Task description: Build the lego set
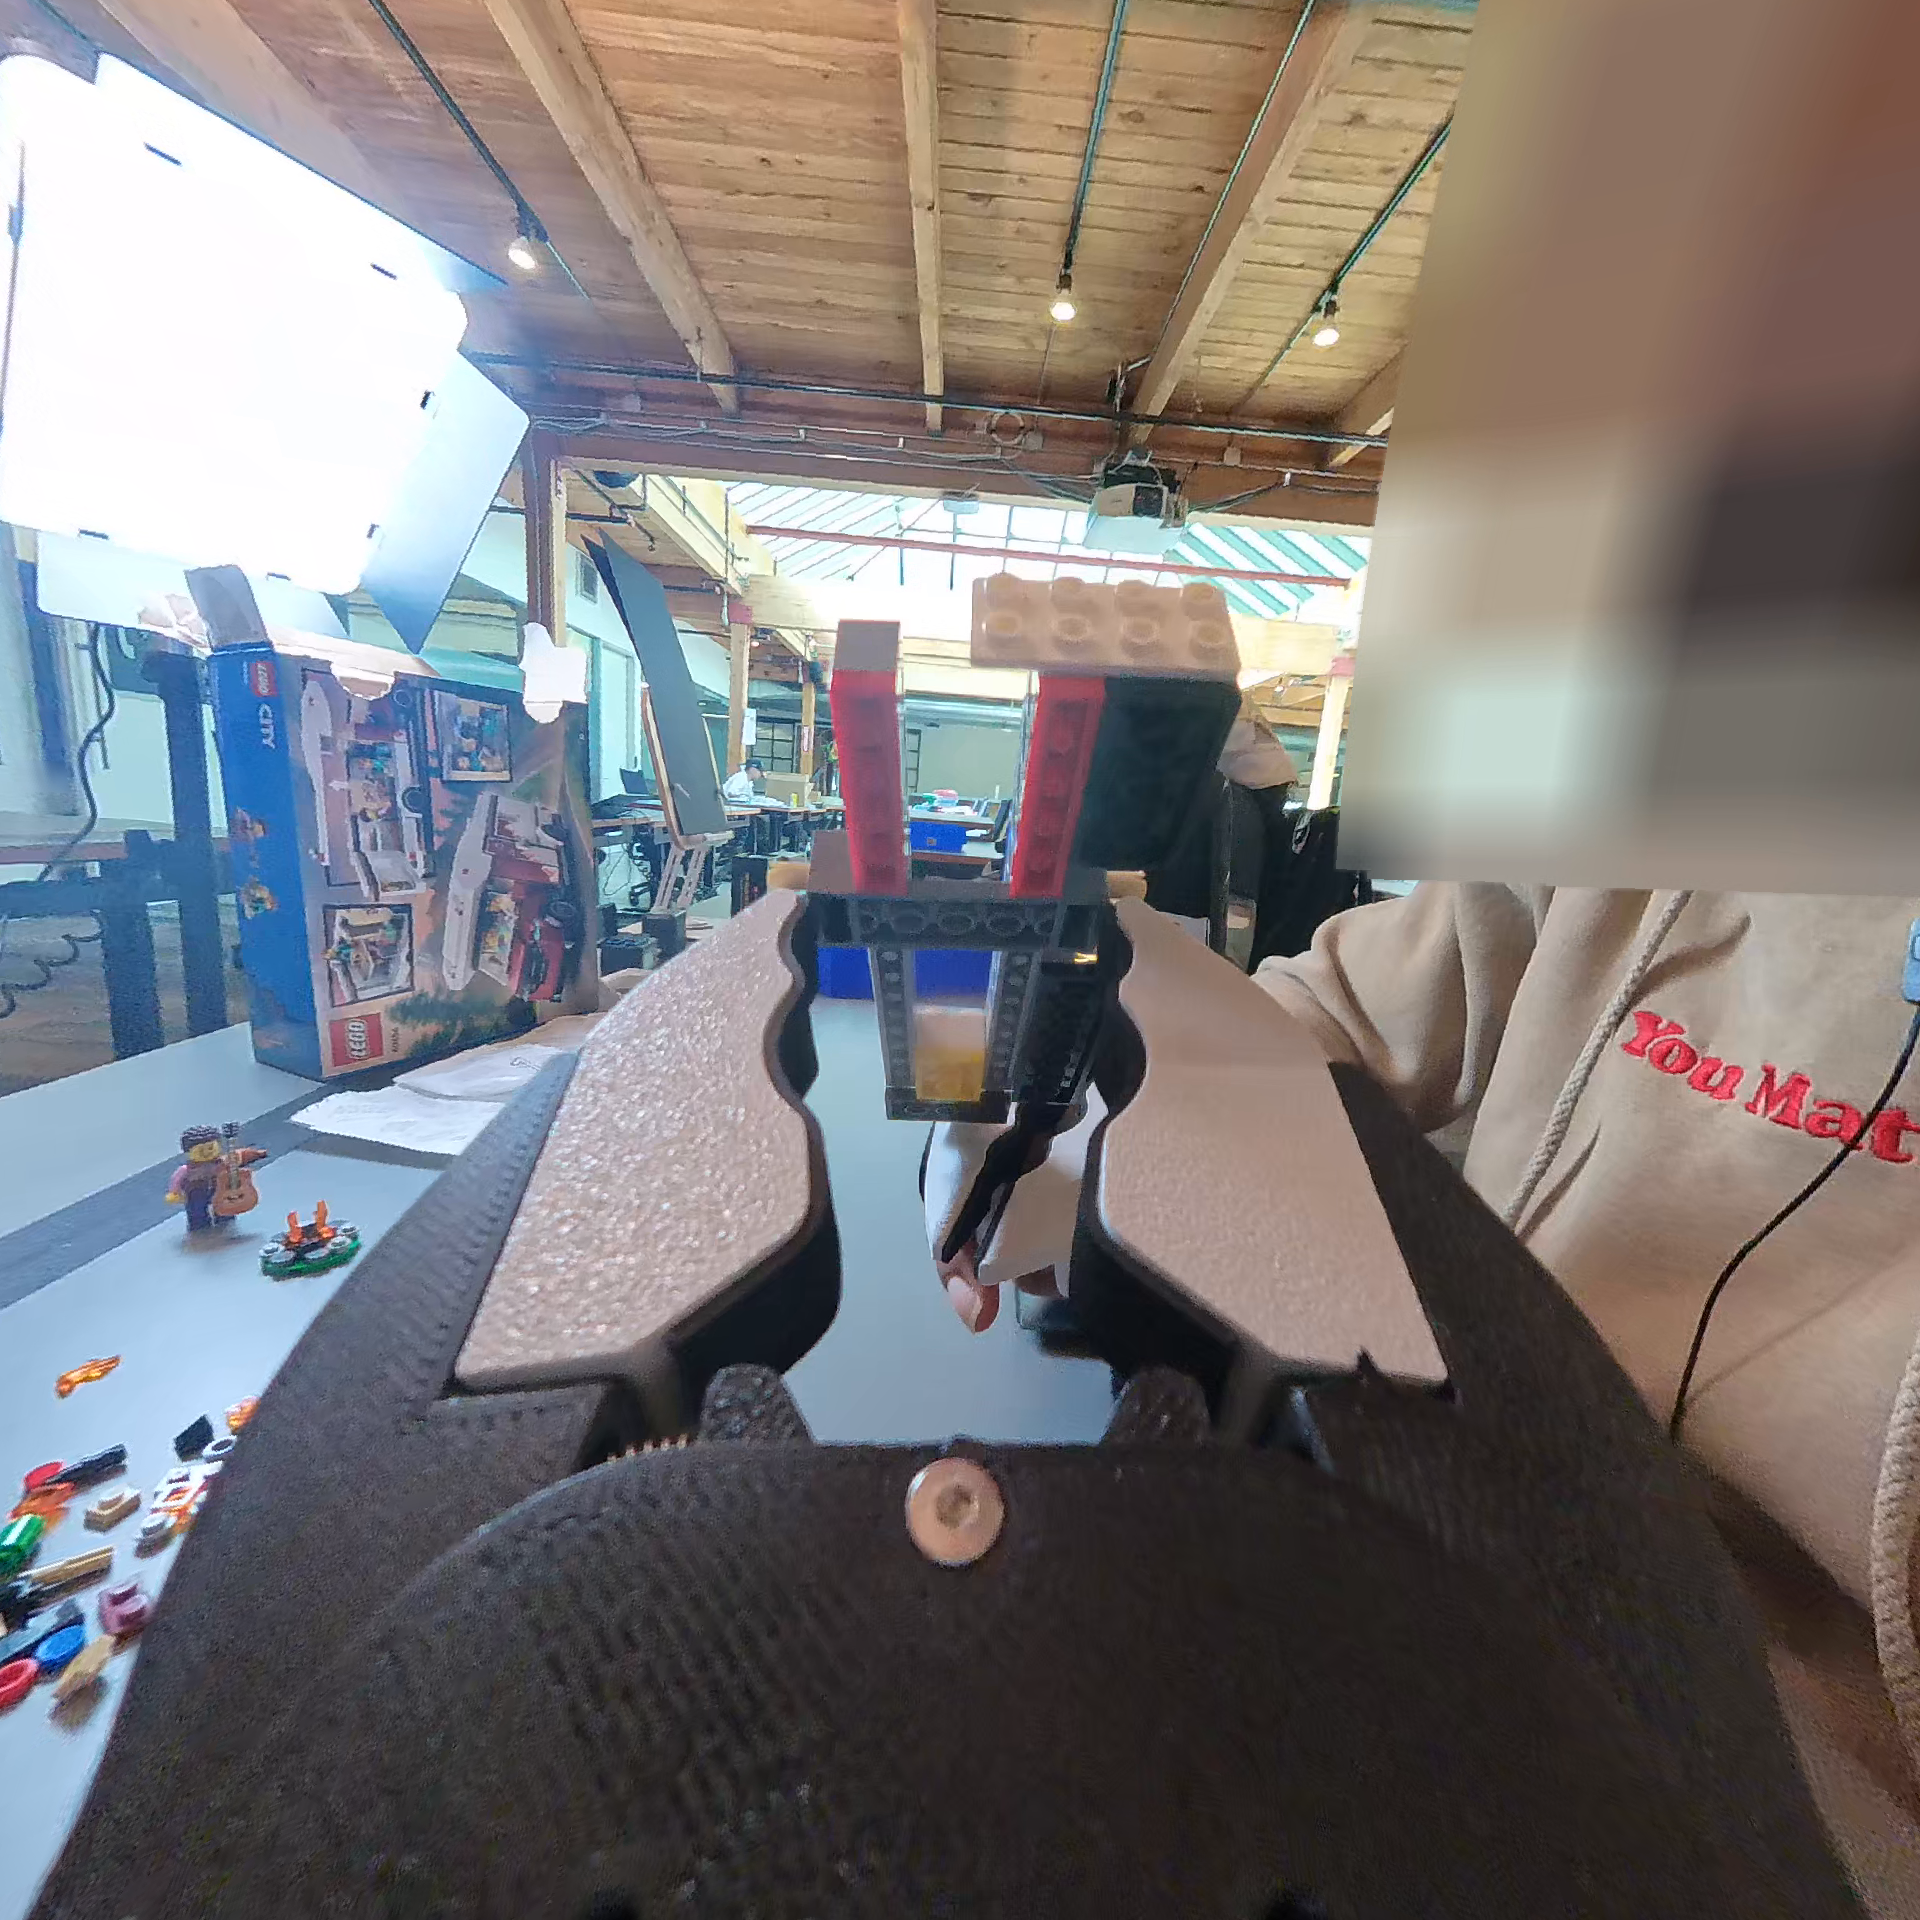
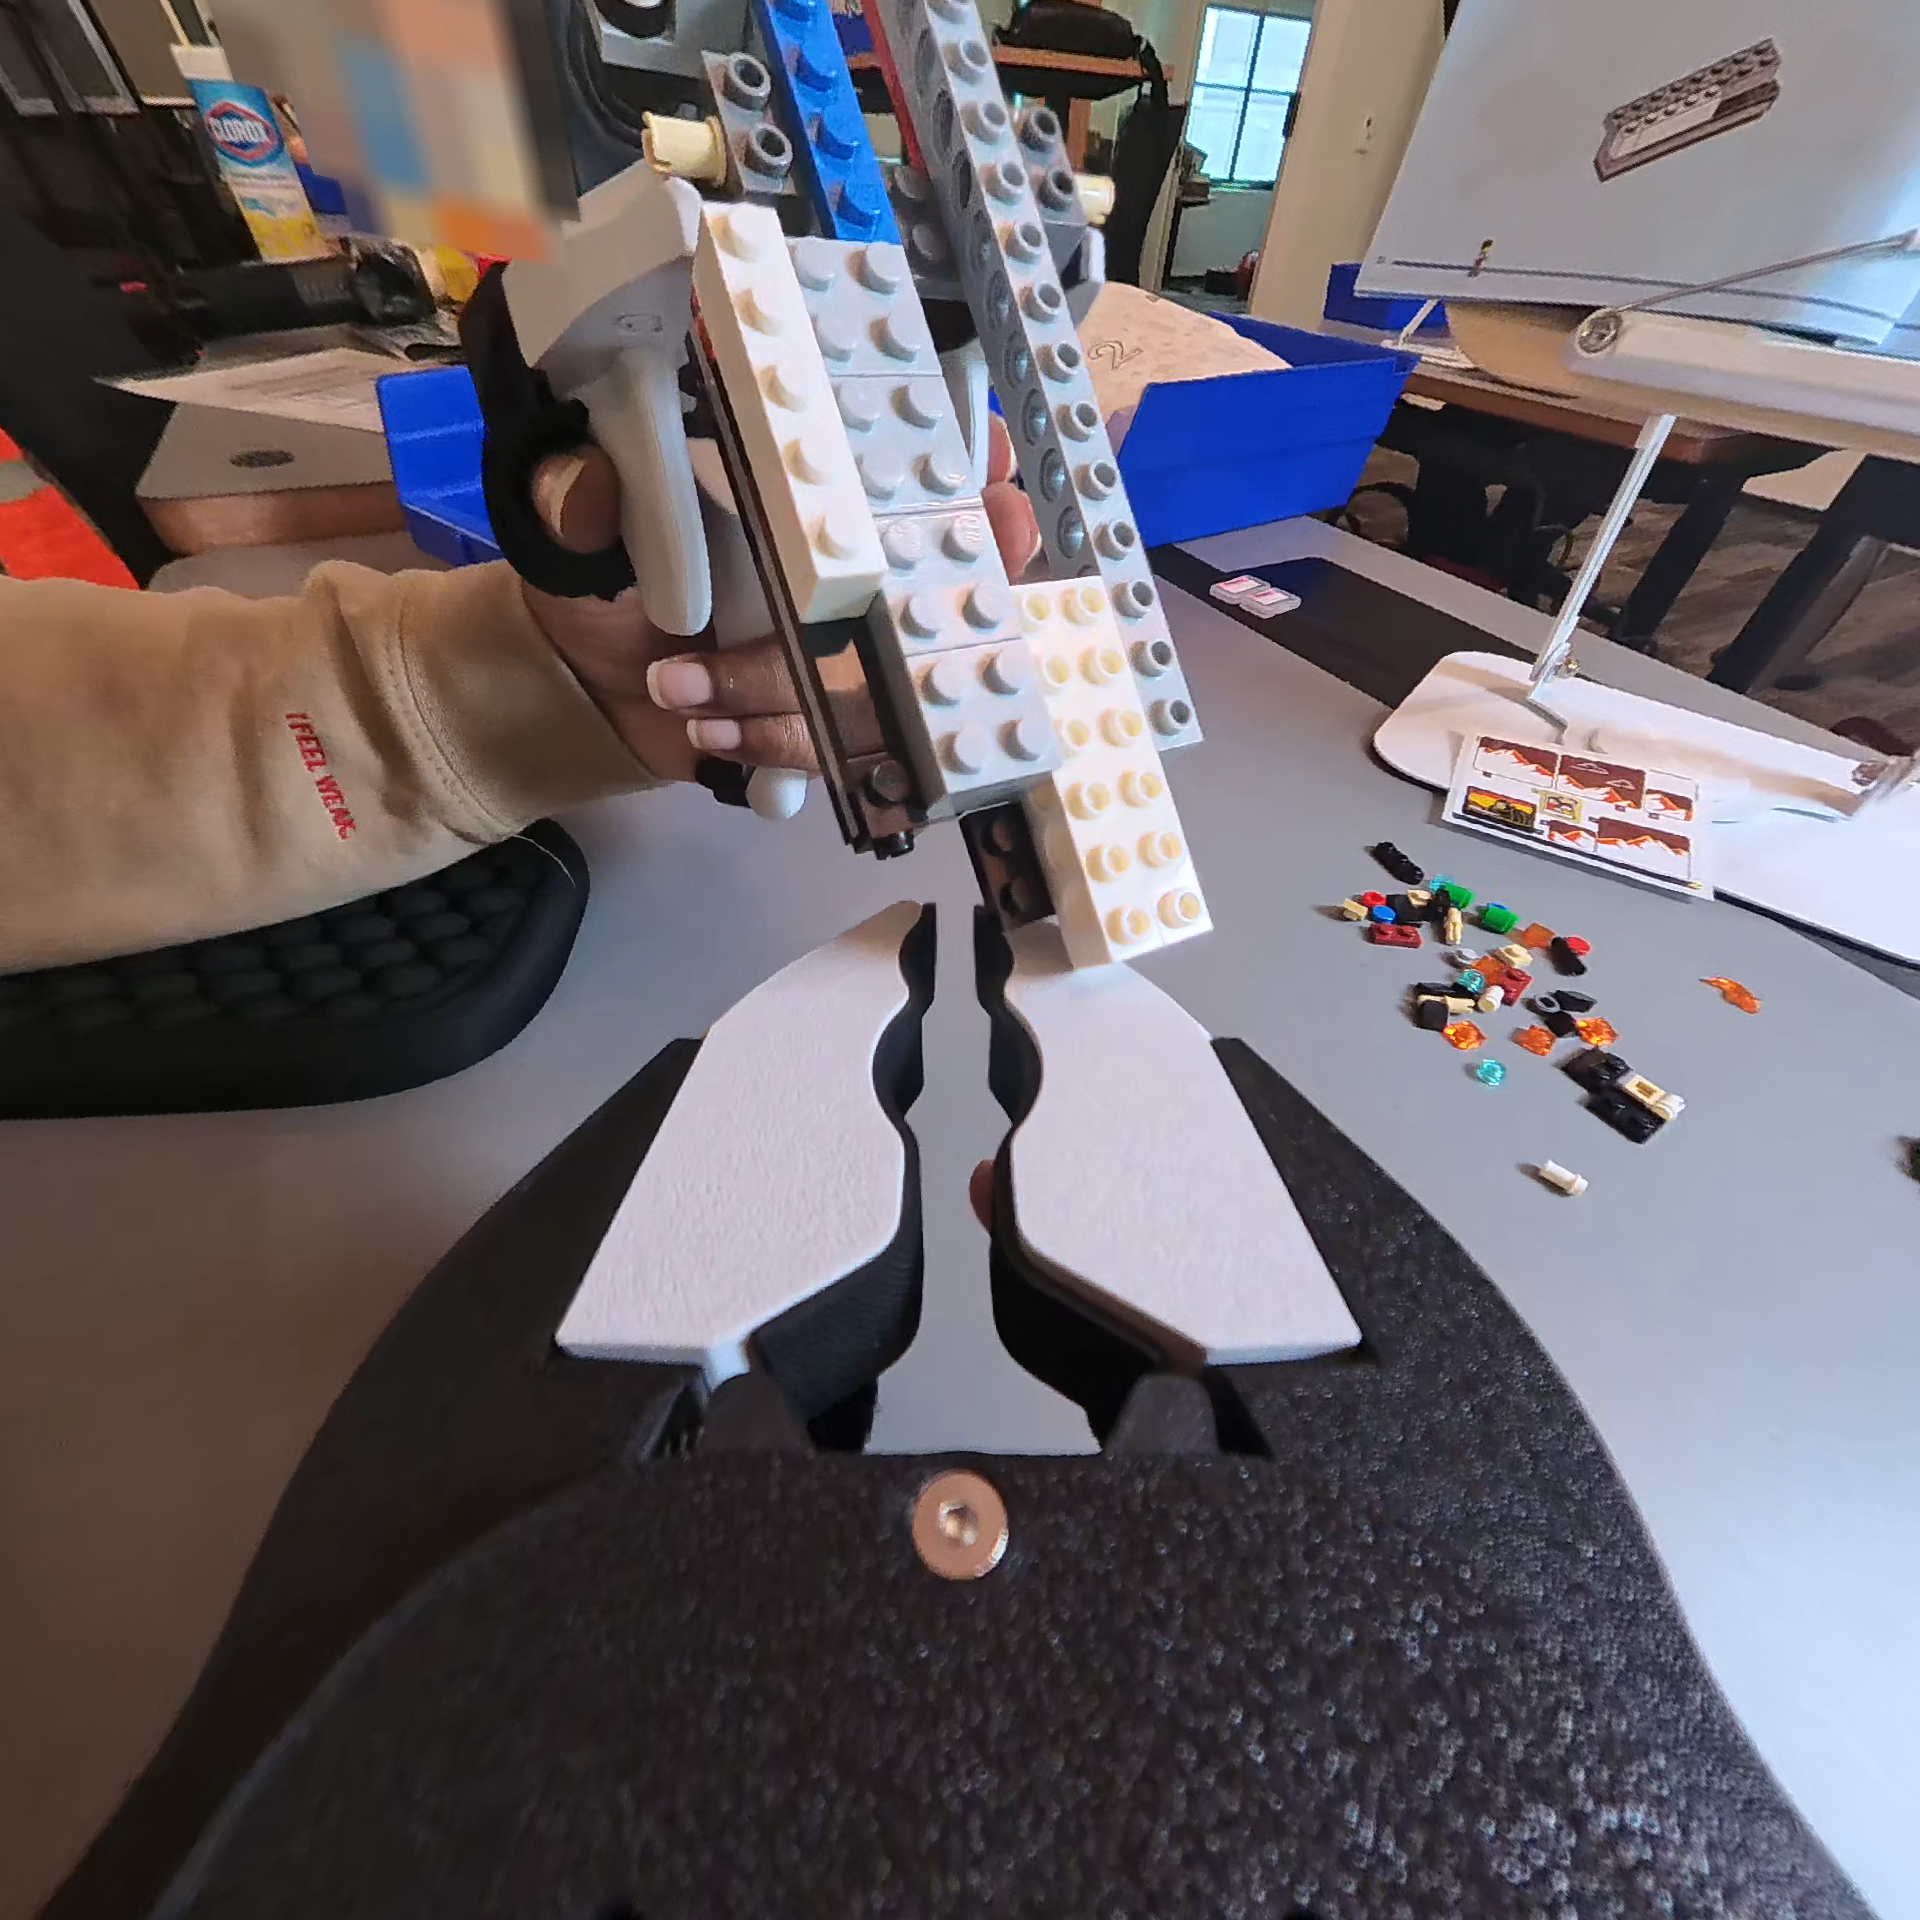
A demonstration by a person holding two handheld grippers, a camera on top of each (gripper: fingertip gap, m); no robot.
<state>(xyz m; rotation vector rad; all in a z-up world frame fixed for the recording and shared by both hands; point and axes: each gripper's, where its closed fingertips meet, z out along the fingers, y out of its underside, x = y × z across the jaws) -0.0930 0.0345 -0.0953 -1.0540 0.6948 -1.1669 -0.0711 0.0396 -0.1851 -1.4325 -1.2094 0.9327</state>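
My left gripper [image 1: 956, 920] is shut on a partly built lego model [image 1: 1049, 790] and holds it up above the grey table [image 1: 125, 1351]. The model has a dark grey frame, two red beams, a black part and a white 2x4 brick [image 1: 1107, 623] on top. In the right wrist view the model [image 2: 935, 436] hangs tilted, with white, light grey and blue bricks, gripped by a white finger [image 2: 655, 416] of the left gripper. My right gripper [image 2: 951, 920] is shut with nothing seen between its jaws. Its tips sit just under the model's lower end, by a black brick [image 2: 1003, 862].
A lego box [image 1: 395, 862], a minifigure [image 1: 213, 1179] and a campfire piece [image 1: 310, 1242] stand on the left. Loose small pieces [image 2: 1496, 987], a sticker sheet [image 2: 1579, 810] and a booklet on a stand [image 2: 1662, 156] lie right. A blue bin [image 2: 1247, 436] sits behind. My right fingertips sit around 9 centimetres from my left ones. The right tips stand about 30 centimetres off the campfire piece [image 1: 310, 1242].
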